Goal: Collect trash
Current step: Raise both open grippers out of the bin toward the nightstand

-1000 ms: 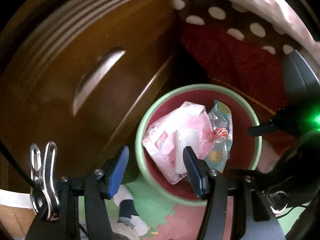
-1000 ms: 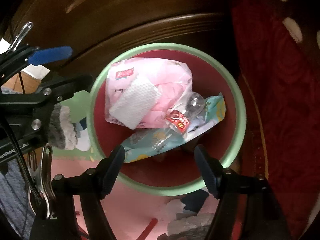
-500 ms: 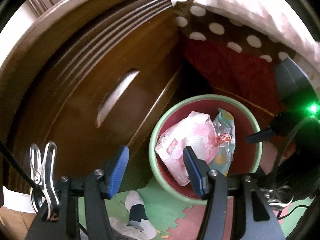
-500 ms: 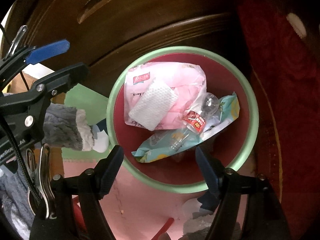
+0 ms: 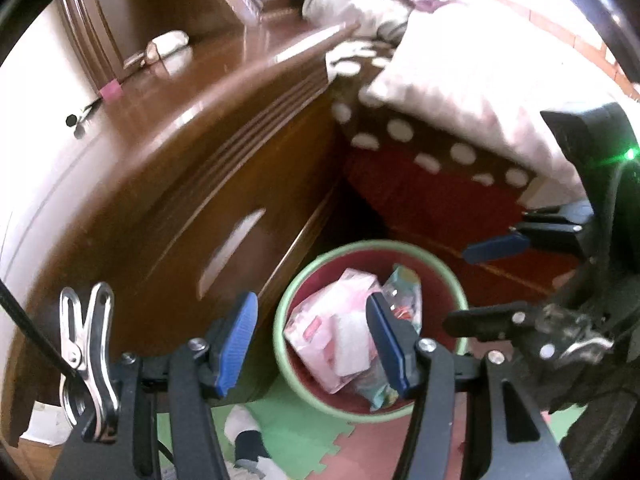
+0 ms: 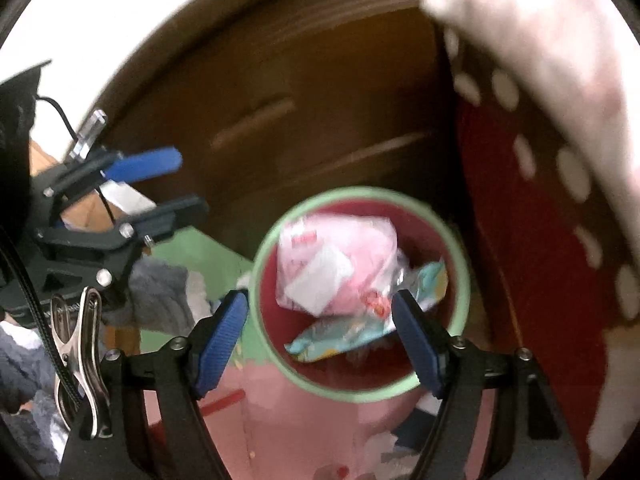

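Observation:
A round bin with a pale green rim [image 5: 360, 245] [image 6: 360, 193] and red inside stands on the floor between a wooden cabinet and a bed. In it lie a crumpled pink packet [image 5: 332, 332] [image 6: 352, 248], a white tissue pad [image 6: 316, 280] and a teal wrapper [image 5: 404, 292] [image 6: 352, 332]. My left gripper [image 5: 310, 299] hangs above the bin, open and empty. It also shows at the left of the right wrist view, left gripper [image 6: 188, 186]. My right gripper [image 6: 320, 296] is open and empty above the bin too; in the left wrist view the right gripper [image 5: 476, 284] is at the right.
A dark wooden cabinet [image 5: 192, 200] stands left of the bin. A bed with a brown dotted sheet [image 5: 400, 132], a pink blanket [image 5: 472, 76] and a red side stands right of it. Socks [image 5: 248, 436] and grey clothing [image 6: 160, 296] lie on green and pink foam mats [image 5: 304, 436].
Both grippers have risen away from the bin, which now looks smaller and lower in both views. The cabinet top and more of the bed have come into sight. Trash in the bin is unmoved.

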Action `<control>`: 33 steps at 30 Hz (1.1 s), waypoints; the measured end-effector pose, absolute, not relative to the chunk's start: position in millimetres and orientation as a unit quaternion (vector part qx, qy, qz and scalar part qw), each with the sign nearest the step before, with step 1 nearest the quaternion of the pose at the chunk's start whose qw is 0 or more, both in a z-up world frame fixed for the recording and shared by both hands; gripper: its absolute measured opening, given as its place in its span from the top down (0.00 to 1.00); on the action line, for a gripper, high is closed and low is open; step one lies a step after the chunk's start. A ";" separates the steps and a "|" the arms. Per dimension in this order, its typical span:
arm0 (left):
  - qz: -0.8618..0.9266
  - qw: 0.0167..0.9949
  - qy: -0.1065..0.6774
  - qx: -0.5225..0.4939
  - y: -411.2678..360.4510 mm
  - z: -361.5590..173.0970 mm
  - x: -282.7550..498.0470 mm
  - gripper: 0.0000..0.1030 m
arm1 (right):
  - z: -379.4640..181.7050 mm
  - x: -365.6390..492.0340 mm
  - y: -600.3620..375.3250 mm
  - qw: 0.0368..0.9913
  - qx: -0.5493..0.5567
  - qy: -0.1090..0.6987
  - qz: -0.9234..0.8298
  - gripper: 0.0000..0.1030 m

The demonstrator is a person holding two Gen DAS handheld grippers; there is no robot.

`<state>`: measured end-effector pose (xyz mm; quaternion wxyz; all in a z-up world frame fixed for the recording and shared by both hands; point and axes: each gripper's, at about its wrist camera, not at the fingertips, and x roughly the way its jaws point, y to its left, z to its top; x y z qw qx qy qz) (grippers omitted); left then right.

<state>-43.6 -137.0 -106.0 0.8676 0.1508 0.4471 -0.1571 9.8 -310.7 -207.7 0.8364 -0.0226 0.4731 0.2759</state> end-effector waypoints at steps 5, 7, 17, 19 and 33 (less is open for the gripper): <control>-0.177 0.877 0.430 0.121 -133.4 -82.3 -45.9 0.42 | -172.3 2.3 -311.7 0.863 -0.014 0.408 0.296 0.26; -0.178 0.882 0.419 0.119 -133.0 -72.9 -47.2 0.42 | -161.0 -0.2 -312.5 0.869 -0.010 0.389 0.305 0.26; -0.178 0.902 0.385 0.084 -123.9 -32.4 -46.0 0.42 | -135.8 -2.2 -304.8 0.884 -0.015 0.350 0.310 0.26; -0.179 0.907 0.373 0.082 -122.8 -24.2 -46.6 0.41 | -128.1 -6.6 -302.5 0.887 -0.024 0.335 0.316 0.26; -0.147 0.933 0.325 0.049 -98.7 16.9 -42.1 0.41 | -94.1 -5.7 -290.2 0.901 -0.023 0.293 0.320 0.26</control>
